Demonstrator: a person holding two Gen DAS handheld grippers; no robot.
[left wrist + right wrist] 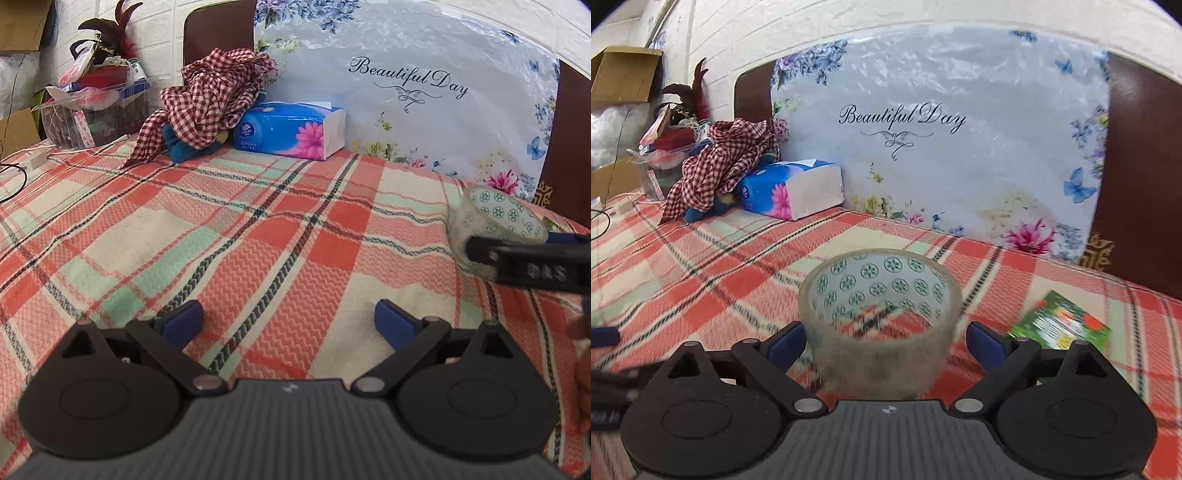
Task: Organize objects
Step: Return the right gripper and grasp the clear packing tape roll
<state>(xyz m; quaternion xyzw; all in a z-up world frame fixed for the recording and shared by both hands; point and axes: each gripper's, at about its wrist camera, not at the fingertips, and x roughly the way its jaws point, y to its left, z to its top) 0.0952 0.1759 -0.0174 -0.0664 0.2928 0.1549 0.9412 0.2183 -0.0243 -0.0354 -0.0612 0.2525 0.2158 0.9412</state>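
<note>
1. Black tongs filled the foreground of both wrist views. The left gripper (288, 321) stood wide with only blanket between its blue pads. The right gripper (886, 339) also stood wide, straddling the tape roll (879, 314): its left pad was against the roll's wall and its right pad was clear of it, so nothing was clamped.
2. The plaid blanket (258, 229) covered the whole bed. It was soft and uneven, so a roll set on its rim could probably tip or roll off towards the edge.
3. The floral pillow (406, 92) leaned on the headboard, well away from both tools.
4. A checked cloth (214, 96) was heaped partly over the tissue pack (291, 129) at the far left. A sweep that way could drag the cloth along.
5. The tape roll sat at the right side of the bed, opening tilted upward. Closing off-centre might squeeze it sideways out of the pads, and its clear wall looked slippery.
6. A green packet (1060, 325) lay just right of the roll. A wide jaw could nudge it.
7. Only the right wrist view showed that packet and the pads around the roll. The left wrist view showed the roll from the side, partly behind the right tool's finger. Whether it rested on the blanket could not be told.
</note>
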